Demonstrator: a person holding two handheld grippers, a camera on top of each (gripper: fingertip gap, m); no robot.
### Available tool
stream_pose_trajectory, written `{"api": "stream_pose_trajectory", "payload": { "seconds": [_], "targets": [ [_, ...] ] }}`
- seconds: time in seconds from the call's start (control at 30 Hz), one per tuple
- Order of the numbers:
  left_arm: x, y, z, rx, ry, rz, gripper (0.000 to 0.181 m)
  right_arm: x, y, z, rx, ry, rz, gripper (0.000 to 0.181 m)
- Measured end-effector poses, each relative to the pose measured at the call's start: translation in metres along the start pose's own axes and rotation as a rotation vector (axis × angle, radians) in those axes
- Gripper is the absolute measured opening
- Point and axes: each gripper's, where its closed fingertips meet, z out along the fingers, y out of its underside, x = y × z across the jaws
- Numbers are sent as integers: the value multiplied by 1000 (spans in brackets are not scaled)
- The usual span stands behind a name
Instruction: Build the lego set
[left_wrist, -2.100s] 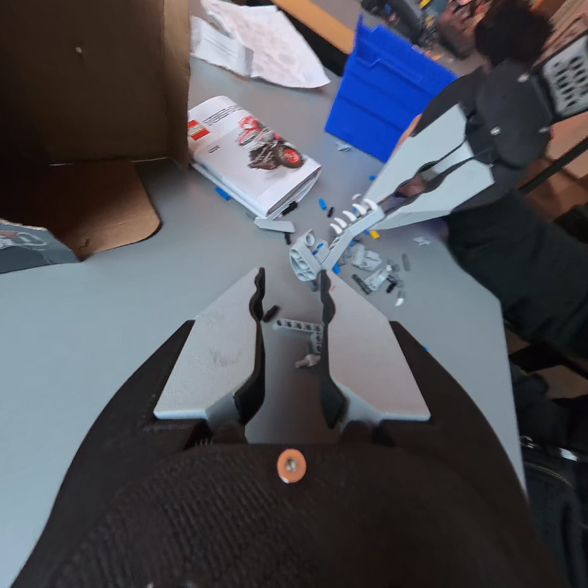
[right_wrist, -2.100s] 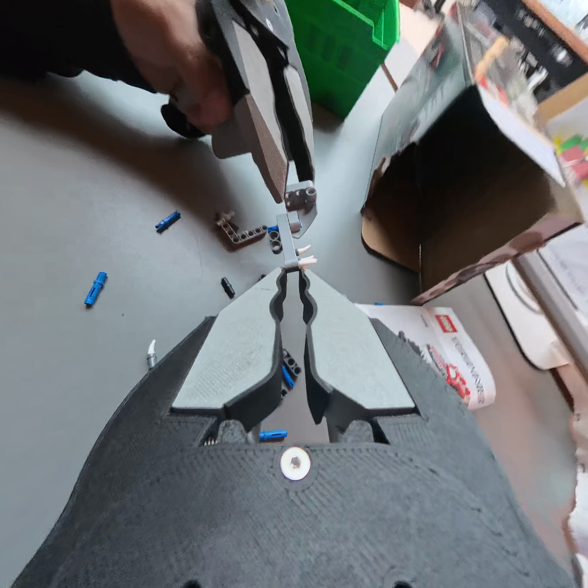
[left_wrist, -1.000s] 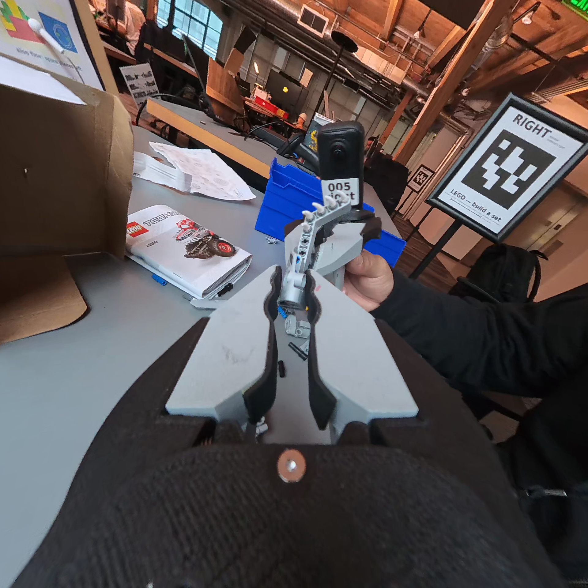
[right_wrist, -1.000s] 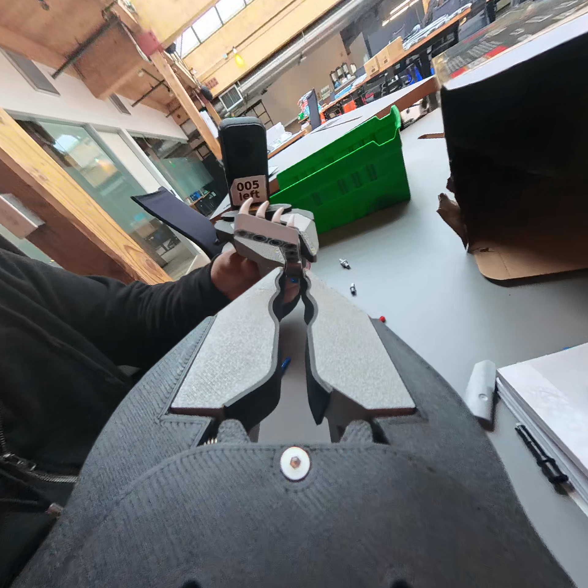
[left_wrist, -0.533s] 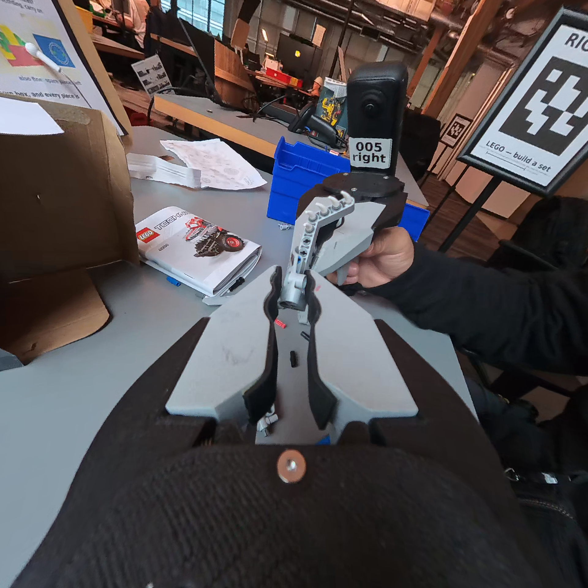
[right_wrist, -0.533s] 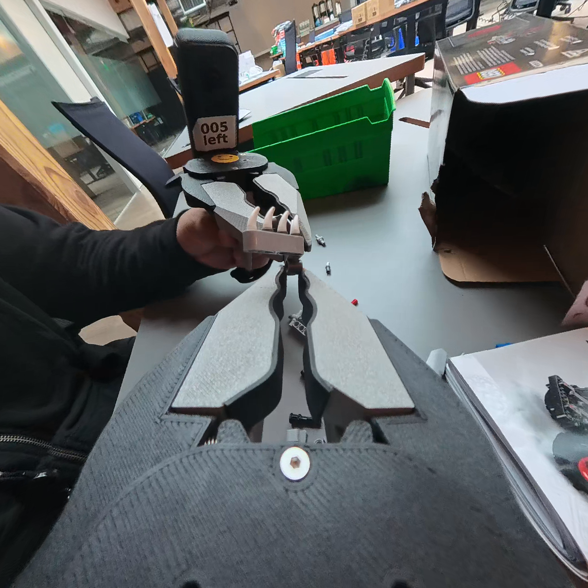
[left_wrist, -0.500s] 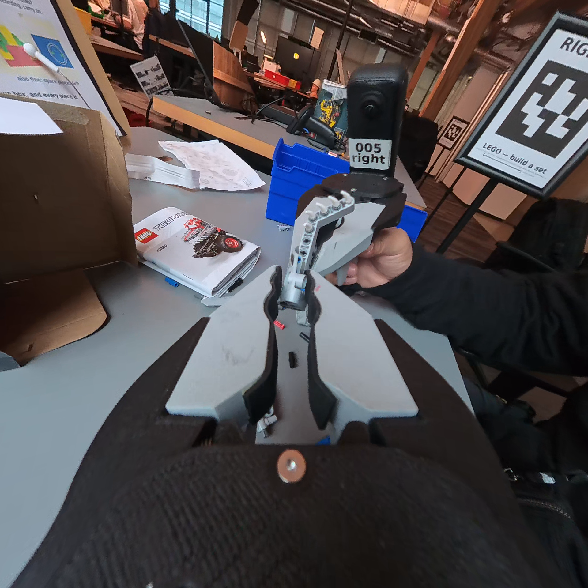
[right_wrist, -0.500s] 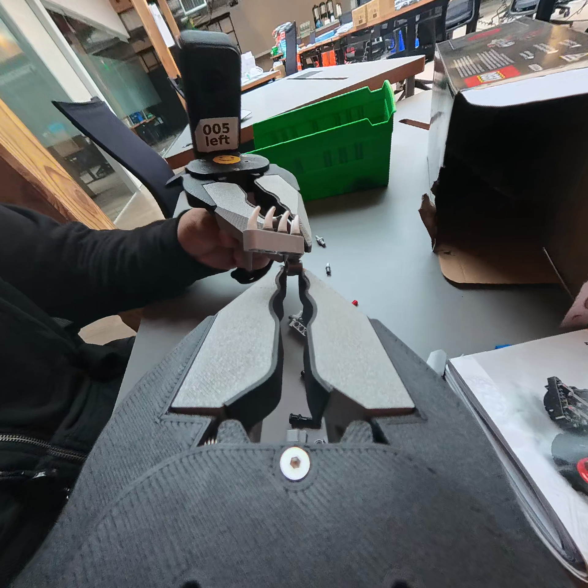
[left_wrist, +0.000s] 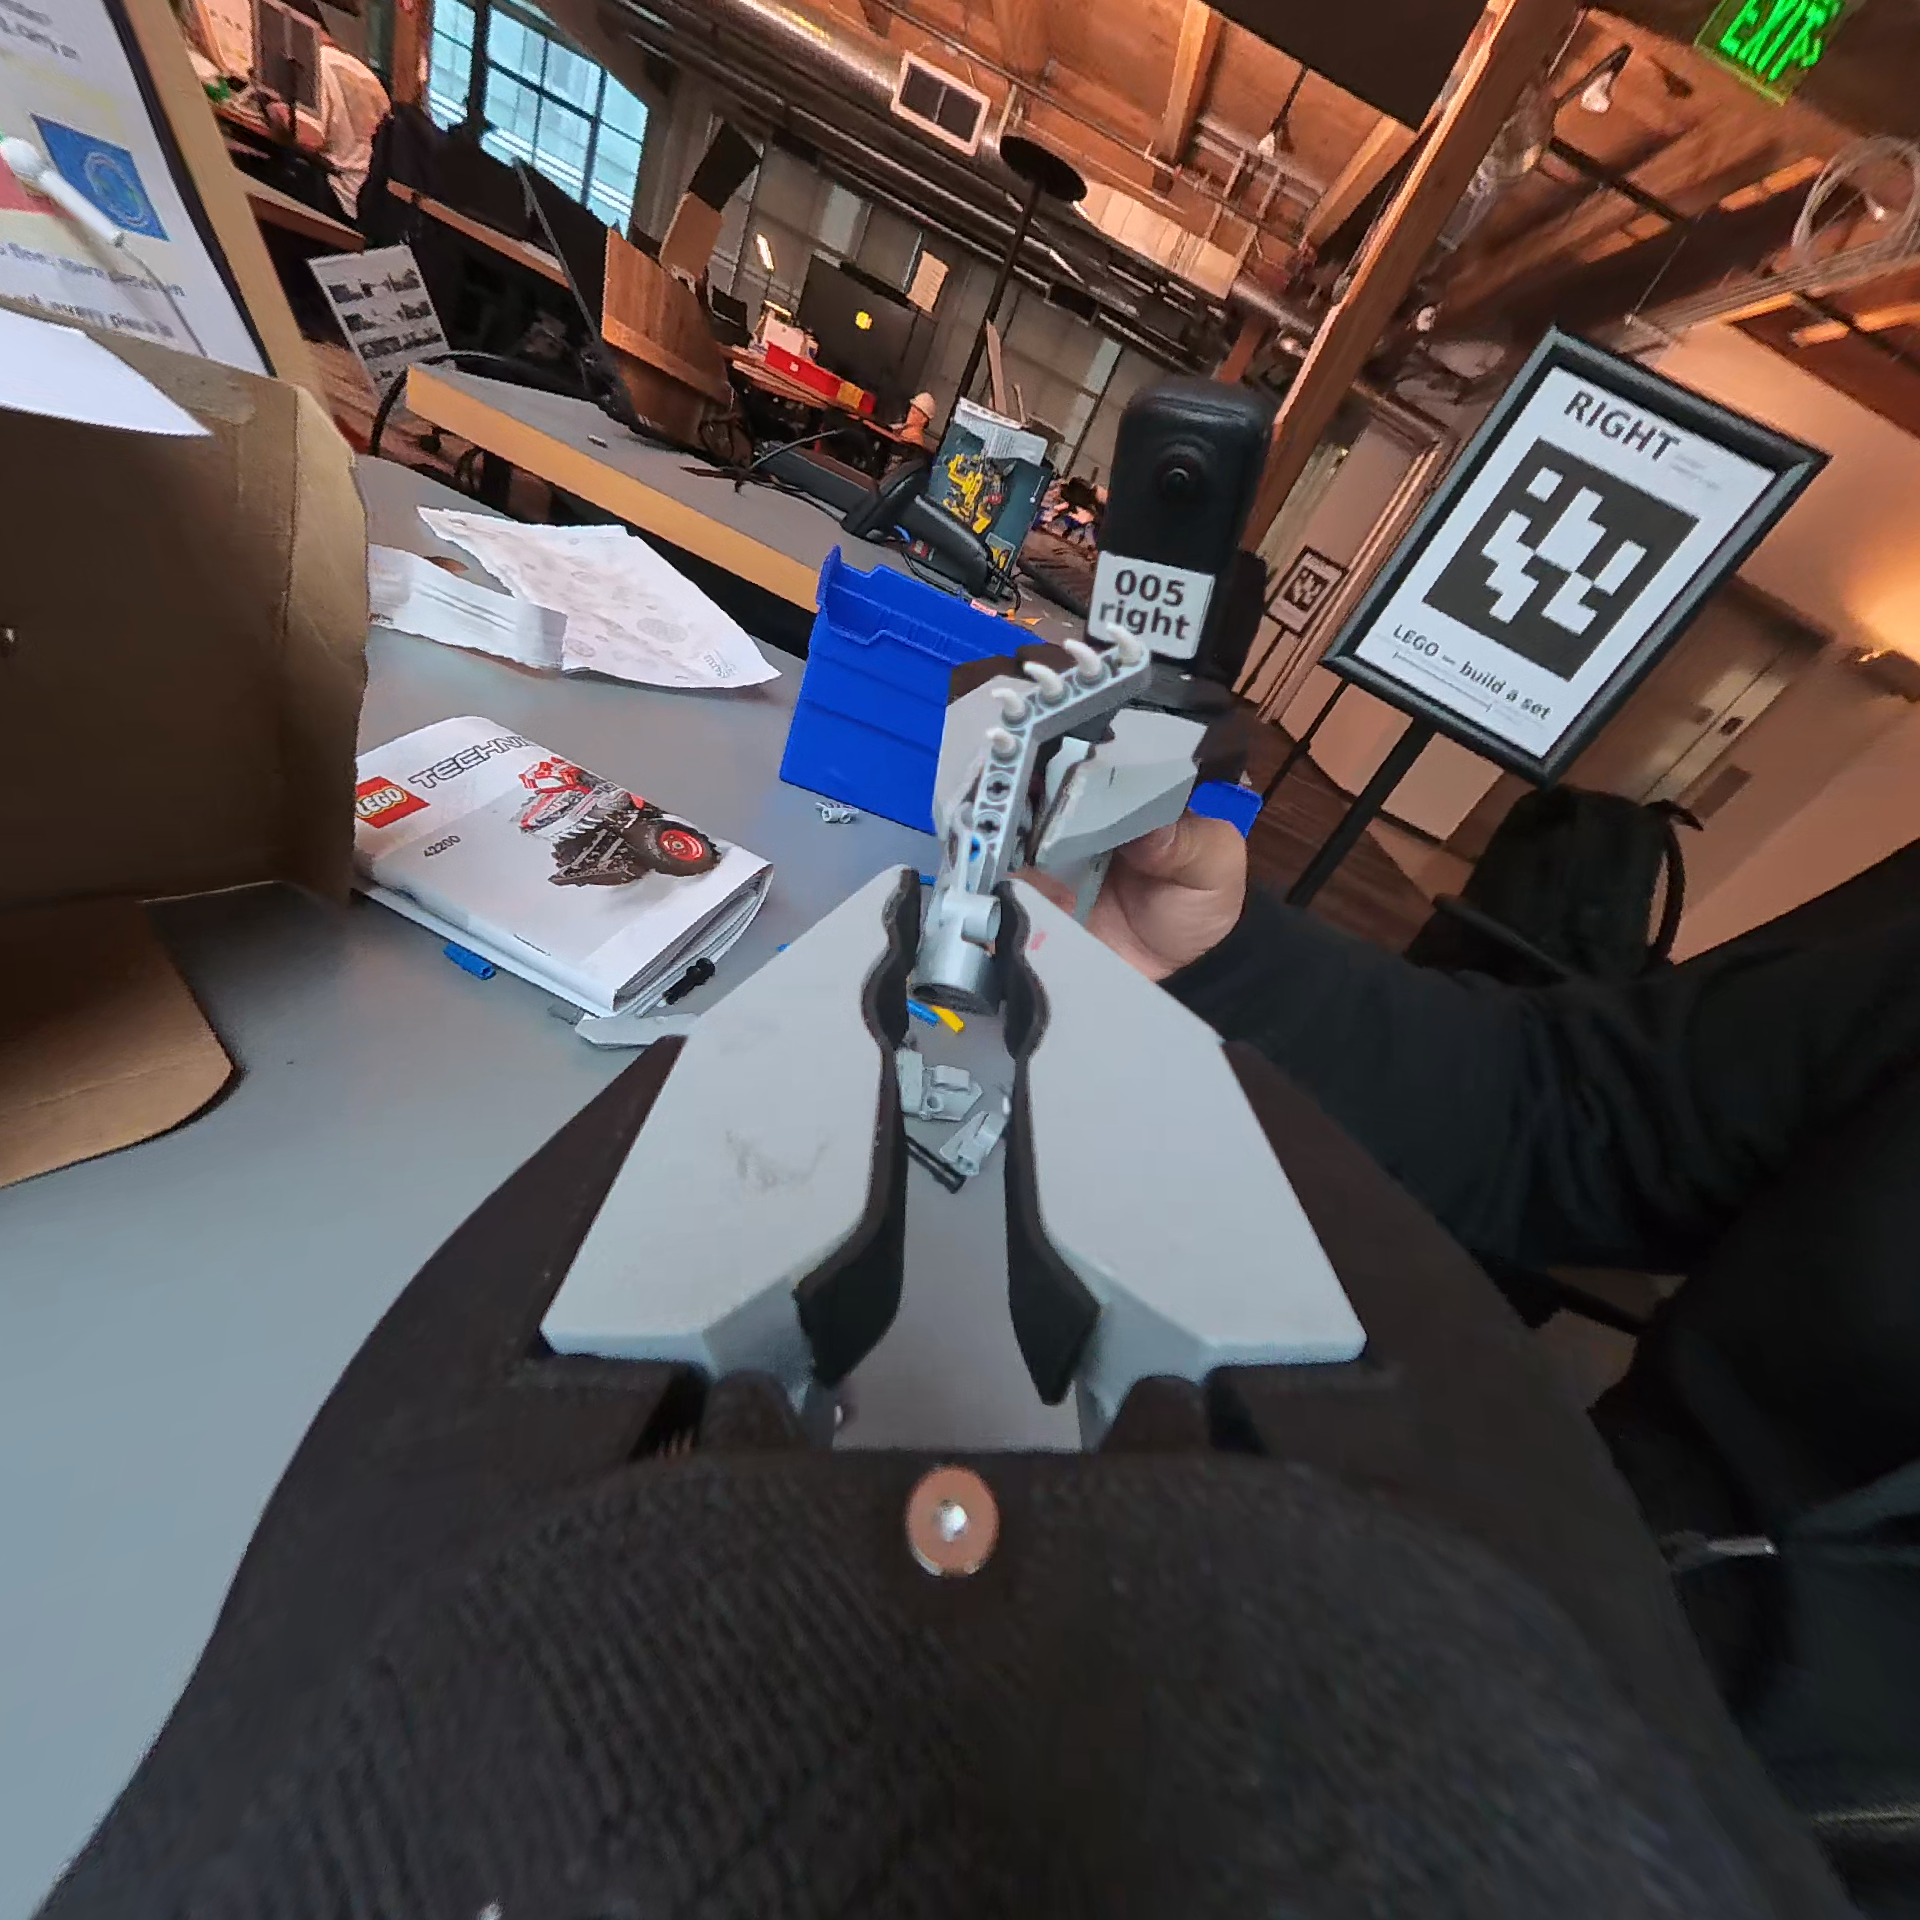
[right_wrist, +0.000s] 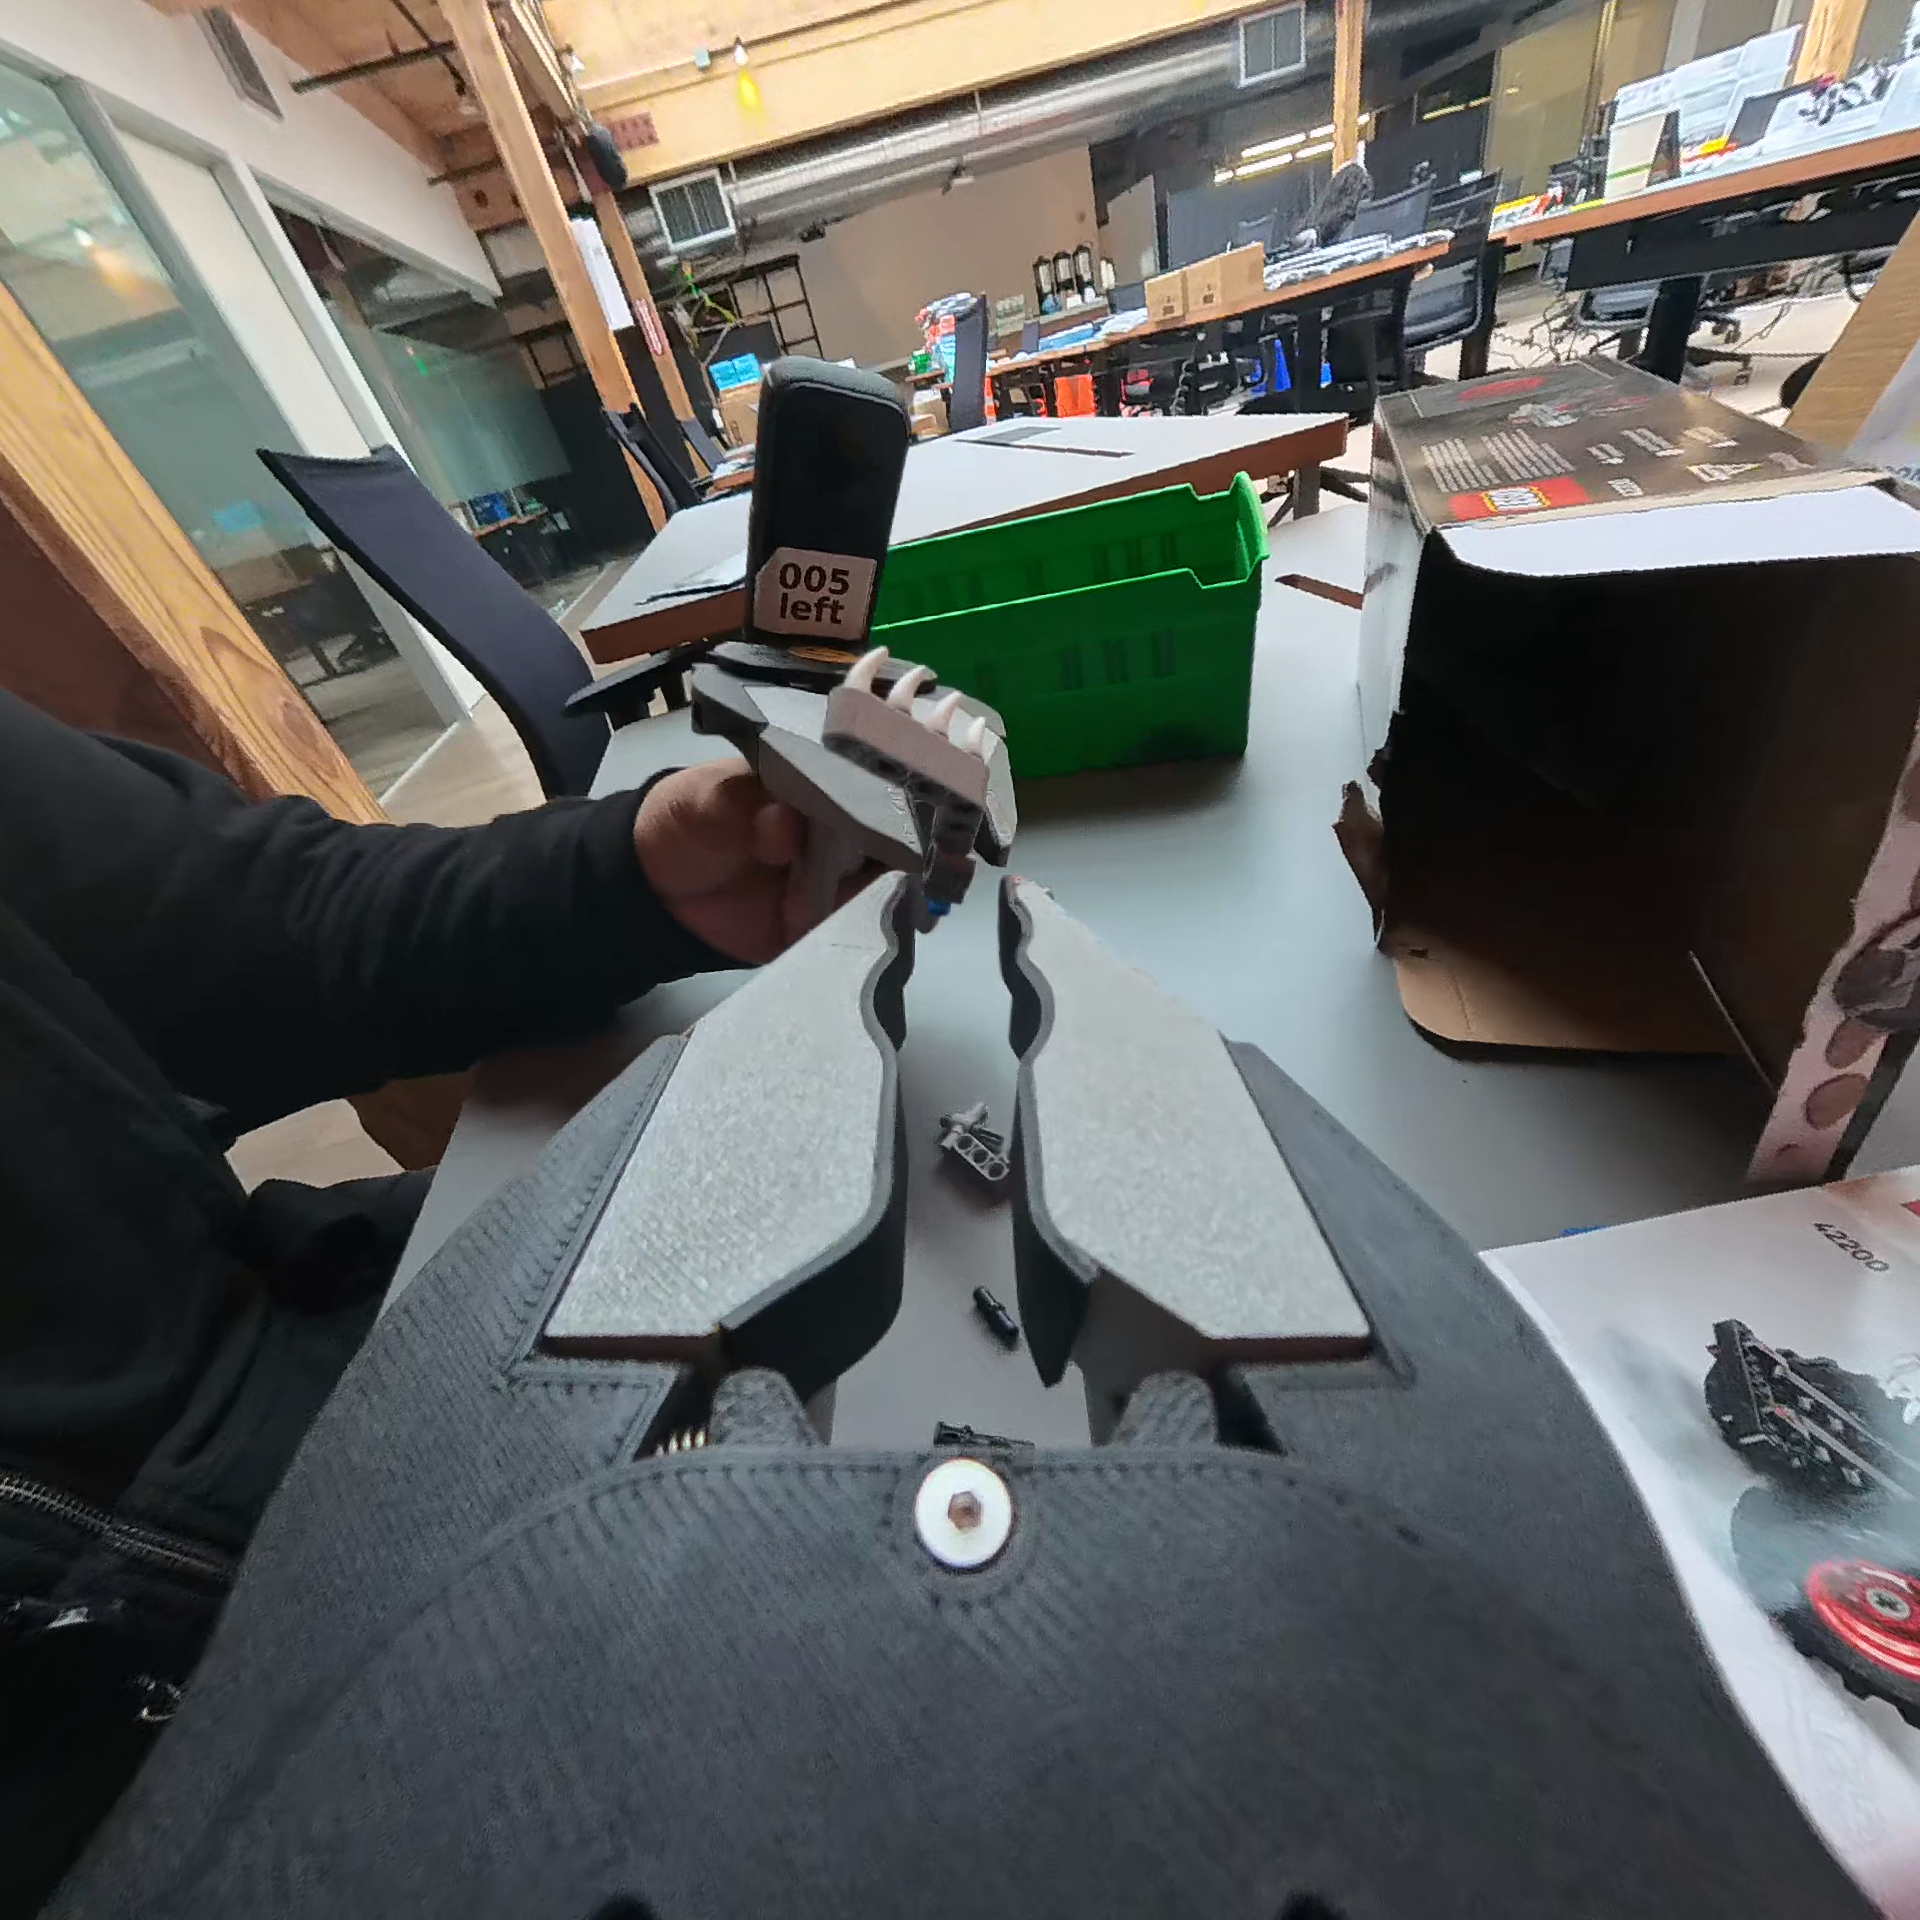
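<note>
A grey lego assembly (left_wrist: 992, 790), a bent beam with several white teeth on top, is held up above the grey table (left_wrist: 312, 1143). My left gripper (left_wrist: 956, 920) is shut on its round lower end. My right gripper (right_wrist: 951, 904) is open and empty, its jaws apart just below and in front of the assembly (right_wrist: 909, 753). In the left wrist view the right gripper (left_wrist: 1075, 821) sits close behind the assembly, in a person's hand (left_wrist: 1174, 894). In the right wrist view the left gripper (right_wrist: 951, 831) shows holding the assembly.
An instruction booklet (left_wrist: 551, 831) lies beside an open cardboard box (left_wrist: 156, 665). A blue bin (left_wrist: 873, 707) and a green bin (right_wrist: 1081, 644) stand farther back. Loose grey and black pieces (left_wrist: 945, 1101) lie under the grippers, also in the right wrist view (right_wrist: 971, 1138). The set's box (right_wrist: 1642, 665) stands at the right. Both grippers' tips are close together, under 4 cm apart.
My right gripper has opened and let go of the assembly's lower part. My left gripper keeps hold of the assembly, which has tilted a little.
</note>
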Motion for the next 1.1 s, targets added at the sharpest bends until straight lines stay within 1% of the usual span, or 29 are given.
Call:
{"api": "stream_pose_trajectory", "payload": {
  "seconds": [0.13,0.37,0.43,0.5,0.53,0.6,0.8,1.0,1.03,1.07,1.1],
  "targets": [
    [-2,4,2,-32,-31,58,12,0,2,1,-11,2,0,7],
    [3,5,2,-72,-62,166,12,-4,3,-2,-25,-22,6,5],
    [8,7,5,-88,-46,185,19,-7,2,-1,-19,-38,8,5],
    [11,12,9,-103,-33,190,17,-11,8,3,-55,-50,-1,5],
    [12,16,10,-122,-27,197,11,-13,10,4,-70,-53,-12,5],
    [16,16,9,-132,-9,207,10,-15,10,4,-85,-60,-36,4],
    [11,35,11,-261,-51,228,9,-11,33,-2,-304,-5,-157,3],
    [2,51,14,-348,-113,295,8,-2,52,-7,-457,59,-251,5],
    [-1,52,14,-366,-141,327,8,3,58,-9,-502,89,-277,5],
    [-4,50,13,-364,-167,353,8,15,71,-16,-604,149,-300,5],
    [0,36,10,-290,-164,358,9,28,86,-26,-703,203,-335,5]
  ]
}}
